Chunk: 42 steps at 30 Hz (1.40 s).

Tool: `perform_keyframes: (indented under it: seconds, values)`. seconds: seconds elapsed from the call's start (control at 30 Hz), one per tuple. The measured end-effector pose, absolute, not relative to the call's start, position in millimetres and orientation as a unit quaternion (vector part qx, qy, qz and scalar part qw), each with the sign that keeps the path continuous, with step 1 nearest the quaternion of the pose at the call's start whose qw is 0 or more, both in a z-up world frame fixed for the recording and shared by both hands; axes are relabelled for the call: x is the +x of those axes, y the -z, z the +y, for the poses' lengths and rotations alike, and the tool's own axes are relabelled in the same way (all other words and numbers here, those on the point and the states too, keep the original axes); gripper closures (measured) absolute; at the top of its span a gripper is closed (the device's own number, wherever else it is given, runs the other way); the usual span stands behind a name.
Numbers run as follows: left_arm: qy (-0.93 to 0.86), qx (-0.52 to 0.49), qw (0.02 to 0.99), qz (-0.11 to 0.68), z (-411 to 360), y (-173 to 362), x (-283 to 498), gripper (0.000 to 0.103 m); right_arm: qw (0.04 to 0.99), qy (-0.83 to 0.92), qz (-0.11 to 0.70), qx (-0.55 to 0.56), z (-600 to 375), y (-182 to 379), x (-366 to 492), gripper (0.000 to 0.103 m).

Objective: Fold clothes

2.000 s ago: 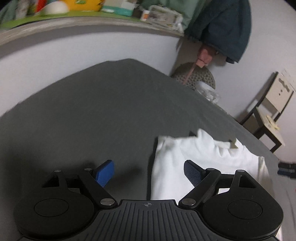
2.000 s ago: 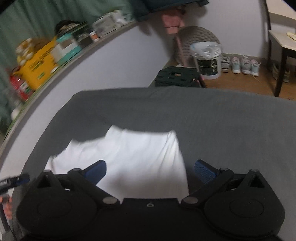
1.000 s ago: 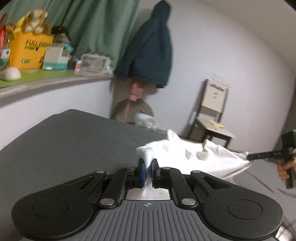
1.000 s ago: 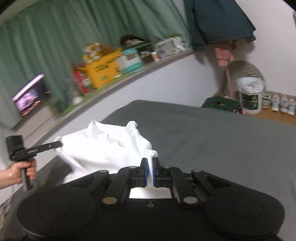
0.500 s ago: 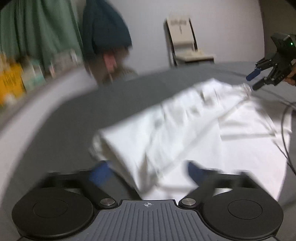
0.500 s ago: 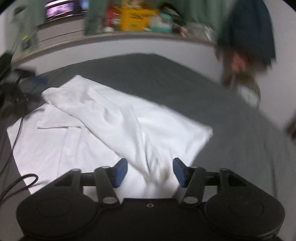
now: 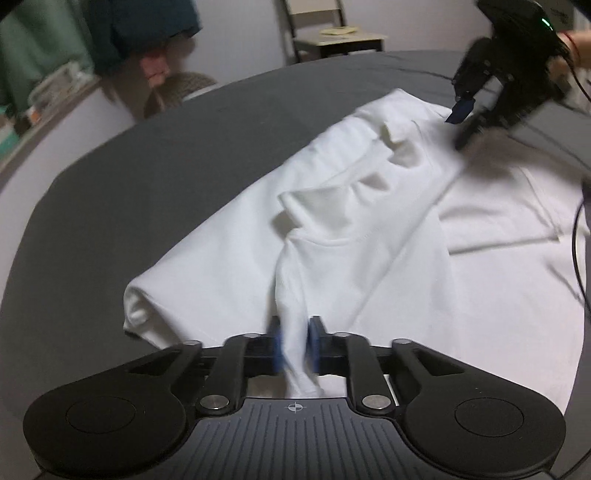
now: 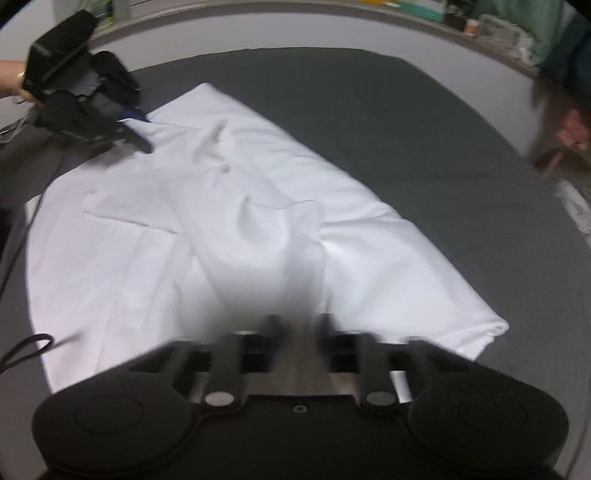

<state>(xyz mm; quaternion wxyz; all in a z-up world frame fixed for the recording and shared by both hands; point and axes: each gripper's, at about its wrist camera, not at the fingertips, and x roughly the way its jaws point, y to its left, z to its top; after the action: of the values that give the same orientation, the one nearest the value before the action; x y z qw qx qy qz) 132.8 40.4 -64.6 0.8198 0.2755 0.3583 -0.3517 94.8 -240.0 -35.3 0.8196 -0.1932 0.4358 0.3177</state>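
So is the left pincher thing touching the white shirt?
Touching. In the left wrist view, the left gripper has a bunched fold of the white shirt squeezed between both blue pads.

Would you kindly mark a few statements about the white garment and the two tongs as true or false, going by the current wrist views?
1. The white garment lies on a dark grey surface. True.
2. The left tongs are wide open with nothing between the fingers. False: the fingers stand close together with a fold of white cloth between them.
3. The garment is already a neat, small rectangle. False: it is spread out, with a rumpled layer lying loosely across it.
4. The right tongs have white cloth running between the fingers. True, though that view is blurred.
5. A chair stands beyond the far edge of the surface in the left wrist view. True.
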Motion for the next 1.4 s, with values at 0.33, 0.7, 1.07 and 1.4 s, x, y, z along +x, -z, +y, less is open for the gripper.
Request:
perform_keyframes:
  seconds: [0.33, 0.7, 1.07, 1.4]
  values:
    - [0.348, 0.291, 0.866, 0.209, 69, 31, 73, 0.098, 0.821, -0.329, 0.362, -0.296, -238, 16, 15, 0.097]
    - [0.385, 0.321, 0.820, 0.277, 91, 68, 2, 0.088, 0.872, -0.261, 0.379, -0.166, -270, 19, -33, 0.057]
    - [0.300, 0.075, 0.890, 0.335, 100, 65, 54, 0.084, 0.885, -0.106, 0.421, 0.166, -331, 41, 12, 0.070]
    - [0.278, -0.017, 0.889, 0.364, 109, 91, 63, 0.084, 0.884, -0.106, 0.442, 0.112, -325, 47, 20, 0.089]
